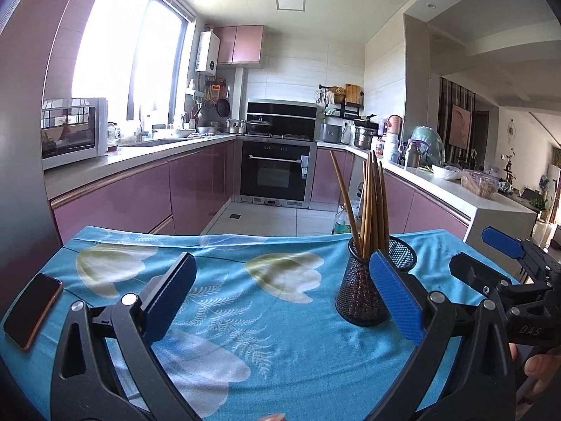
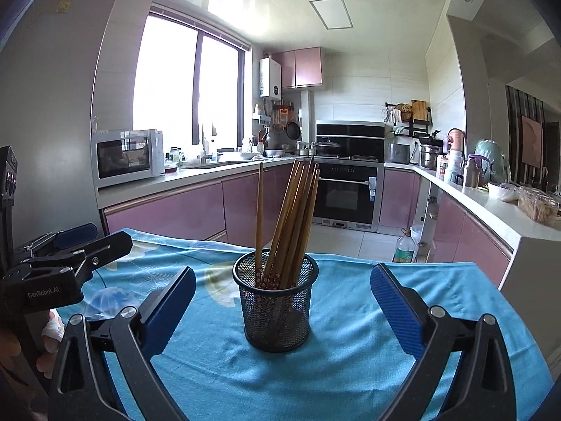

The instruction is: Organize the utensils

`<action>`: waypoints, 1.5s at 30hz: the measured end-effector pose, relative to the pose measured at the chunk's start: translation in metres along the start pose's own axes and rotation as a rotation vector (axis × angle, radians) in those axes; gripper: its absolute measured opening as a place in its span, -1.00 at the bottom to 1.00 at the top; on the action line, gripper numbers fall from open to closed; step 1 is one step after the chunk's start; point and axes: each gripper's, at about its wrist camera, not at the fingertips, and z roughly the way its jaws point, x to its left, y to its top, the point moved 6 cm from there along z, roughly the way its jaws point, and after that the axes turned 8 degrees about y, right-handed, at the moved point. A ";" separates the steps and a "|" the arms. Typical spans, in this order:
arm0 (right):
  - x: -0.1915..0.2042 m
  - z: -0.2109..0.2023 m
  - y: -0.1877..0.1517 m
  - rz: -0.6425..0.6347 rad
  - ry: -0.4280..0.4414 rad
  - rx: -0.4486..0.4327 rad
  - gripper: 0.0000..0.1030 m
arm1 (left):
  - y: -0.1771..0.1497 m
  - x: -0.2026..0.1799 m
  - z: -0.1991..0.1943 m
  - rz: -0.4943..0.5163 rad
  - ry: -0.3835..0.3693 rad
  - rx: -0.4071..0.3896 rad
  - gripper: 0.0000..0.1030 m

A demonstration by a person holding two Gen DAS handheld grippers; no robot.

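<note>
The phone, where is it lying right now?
The phone shows only in the left wrist view, at the table's left edge on the blue cloth, far from the mesh cup.

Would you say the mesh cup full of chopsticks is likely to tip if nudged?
Probably. The mesh cup looks light, and the chopsticks stand tall and lean to one side. It rests on a cloth that may slide.

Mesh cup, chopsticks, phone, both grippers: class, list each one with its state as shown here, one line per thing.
mesh cup: upright on the blue cloth, holding chopsticks.
chopsticks: standing in the cup, leaning, one apart from the bunch.
phone: lying flat near the cloth's left edge, screen dark.
left gripper: open, fingers empty.
right gripper: open, fingers either side of the cup, not touching.
</note>
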 end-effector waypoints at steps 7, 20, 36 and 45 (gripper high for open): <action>-0.001 -0.009 0.002 0.015 -0.009 -0.039 0.88 | -0.001 0.001 -0.008 0.010 0.023 -0.037 0.89; -0.001 -0.017 0.007 0.009 -0.024 -0.078 0.88 | 0.002 0.005 -0.013 -0.014 0.022 -0.070 0.89; -0.001 -0.021 0.010 0.005 -0.039 -0.114 0.88 | -0.001 0.005 -0.013 -0.012 0.045 -0.088 0.89; -0.003 -0.021 0.009 0.010 -0.051 -0.122 0.88 | -0.002 0.005 -0.013 -0.015 0.048 -0.089 0.89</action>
